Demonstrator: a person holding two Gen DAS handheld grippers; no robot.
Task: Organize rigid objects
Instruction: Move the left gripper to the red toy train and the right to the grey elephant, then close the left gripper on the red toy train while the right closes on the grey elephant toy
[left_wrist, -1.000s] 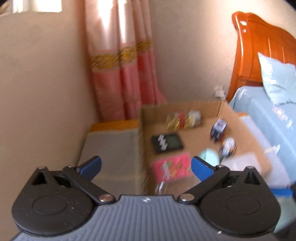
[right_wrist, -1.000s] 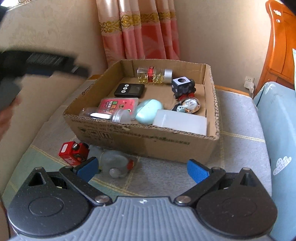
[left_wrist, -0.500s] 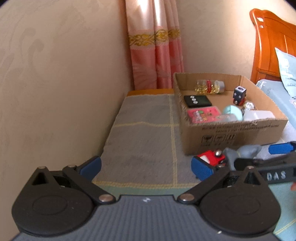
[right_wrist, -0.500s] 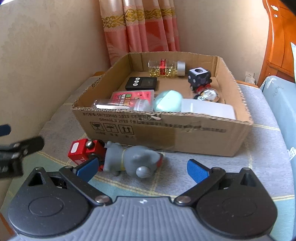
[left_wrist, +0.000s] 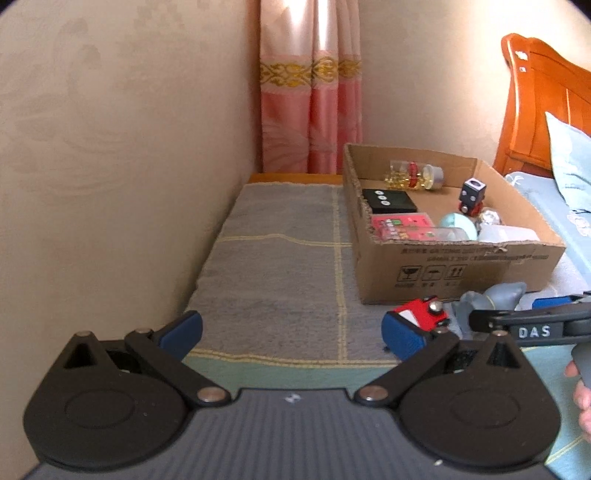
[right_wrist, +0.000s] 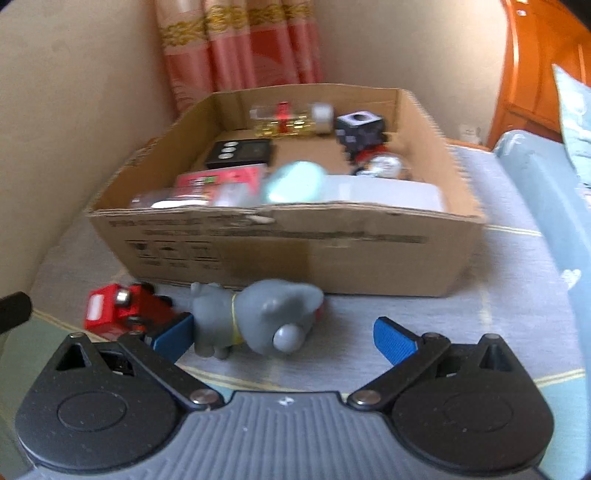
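Right wrist view, read left to right from the cardboard box (right_wrist: 280, 251) as landmark: just in front of the box's left corner lies a red toy truck (right_wrist: 118, 312), and touching its right end, along the foot of the box's front wall, a grey elephant figure (right_wrist: 258, 317) lies on its side on the cloth-covered surface (right_wrist: 498, 306). The right gripper (right_wrist: 282, 334) hangs low over the elephant with its tongs spread wide, the left blue pad beside the legs and the right pad well clear of the head, pinching nothing. In the left wrist view the left gripper (left_wrist: 291, 332) is likewise spread and empty, in front of the box and off its left side, over bare cloth. The elephant looks like light, hollow moulded plastic or rubber, smooth and rounded, so it may squirm out of a pinch on the head; the narrower midsection by the yellow band seems the surest hold. The truck looks hard and boxy, easy to clamp across its flat sides.
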